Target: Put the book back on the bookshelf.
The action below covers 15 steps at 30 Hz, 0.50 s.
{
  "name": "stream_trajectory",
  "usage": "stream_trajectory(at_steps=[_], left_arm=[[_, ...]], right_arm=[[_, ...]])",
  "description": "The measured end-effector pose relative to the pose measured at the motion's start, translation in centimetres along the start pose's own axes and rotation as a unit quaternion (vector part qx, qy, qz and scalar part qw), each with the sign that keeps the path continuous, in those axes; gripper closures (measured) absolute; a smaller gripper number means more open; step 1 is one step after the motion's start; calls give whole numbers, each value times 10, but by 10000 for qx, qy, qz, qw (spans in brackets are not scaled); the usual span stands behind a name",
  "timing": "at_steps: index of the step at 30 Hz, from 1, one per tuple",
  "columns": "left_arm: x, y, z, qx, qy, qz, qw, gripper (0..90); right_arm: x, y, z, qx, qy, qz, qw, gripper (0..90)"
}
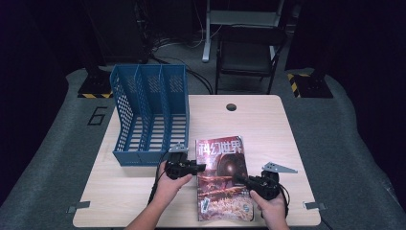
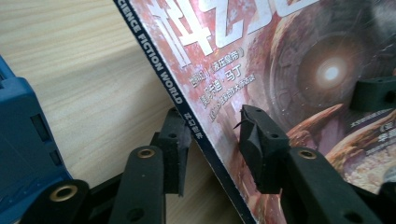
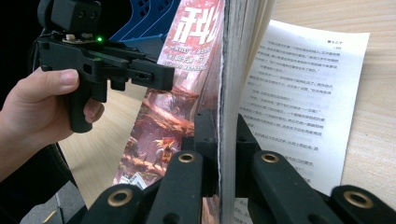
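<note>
A science-fiction magazine with a red cover lies on the wooden table, right of a blue file rack. My right gripper is shut on the cover and a thick wad of pages, holding them on edge above a printed page that lies flat. My left gripper is open, one jaw on each side of the magazine's spine edge, neither pressing it. In the high view the left gripper is at the magazine's left edge and the right gripper is over its lower right part.
The blue three-slot file rack stands on the table's left half, its front close to my left hand; its corner shows in the left gripper view. A cable hole is near the far edge. A black chair stands beyond the table.
</note>
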<state>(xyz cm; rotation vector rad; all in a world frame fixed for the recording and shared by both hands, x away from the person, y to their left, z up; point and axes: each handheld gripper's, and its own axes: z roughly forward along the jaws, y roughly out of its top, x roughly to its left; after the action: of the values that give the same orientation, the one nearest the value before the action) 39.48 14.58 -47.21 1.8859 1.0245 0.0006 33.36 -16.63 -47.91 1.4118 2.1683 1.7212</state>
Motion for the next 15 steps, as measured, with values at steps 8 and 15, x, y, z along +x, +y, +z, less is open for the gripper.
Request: stream_trajectory(at_steps=[8,15], left_arm=[[-6,5,-10,-17,-120,119,9999,720],[-16,9,-20,-95,-71,309,9995,741]], right_arm=[[-1,0,0,44,-52,83,9999,855],[-2,2,0,36,-59,38,10000,854]])
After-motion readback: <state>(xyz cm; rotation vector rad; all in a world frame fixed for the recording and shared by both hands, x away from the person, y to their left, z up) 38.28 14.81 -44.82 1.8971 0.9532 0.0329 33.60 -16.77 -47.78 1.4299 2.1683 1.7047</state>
